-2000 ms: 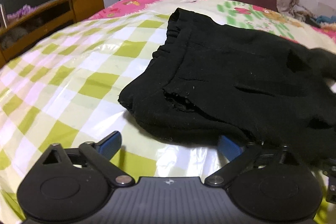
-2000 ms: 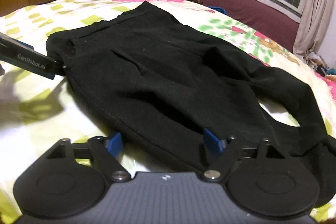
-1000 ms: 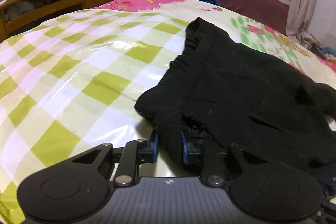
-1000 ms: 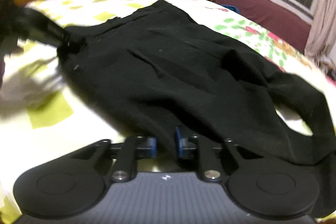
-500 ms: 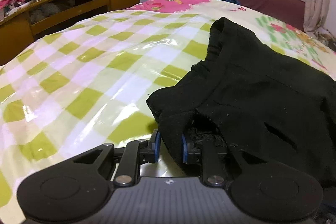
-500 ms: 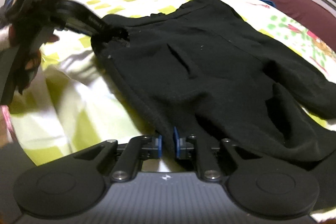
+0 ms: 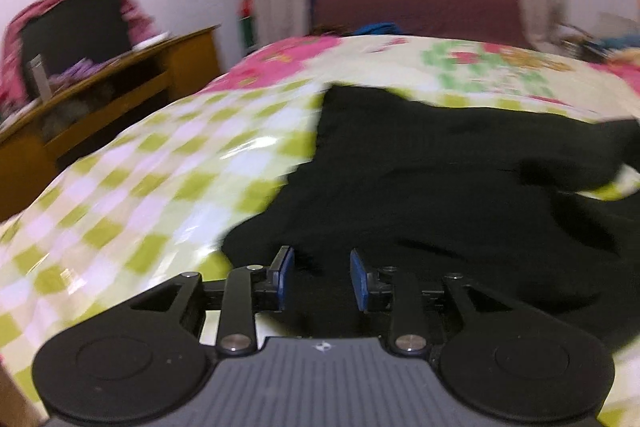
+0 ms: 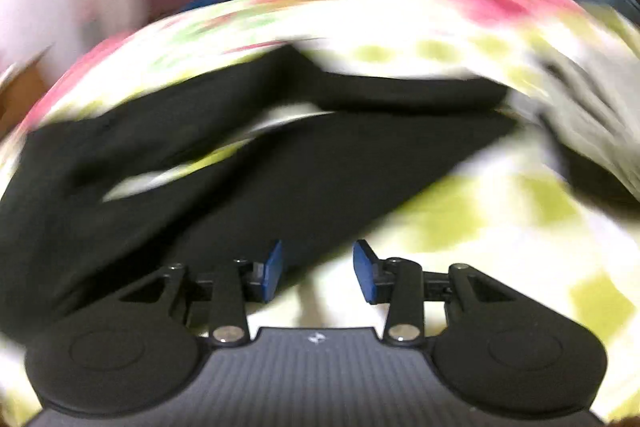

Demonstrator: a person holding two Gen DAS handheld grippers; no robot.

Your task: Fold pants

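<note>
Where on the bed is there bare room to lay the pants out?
Free: checked cover between the black pants and the wooden desk; also the checks right of the legs. Crowded: the bed's middle, under the pants.

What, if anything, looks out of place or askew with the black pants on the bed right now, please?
The black pants lie unfolded on the checked bedspread, their two legs splayed apart with bedspread showing between them. Both views are motion-blurred, so finer creases cannot be judged.
</note>
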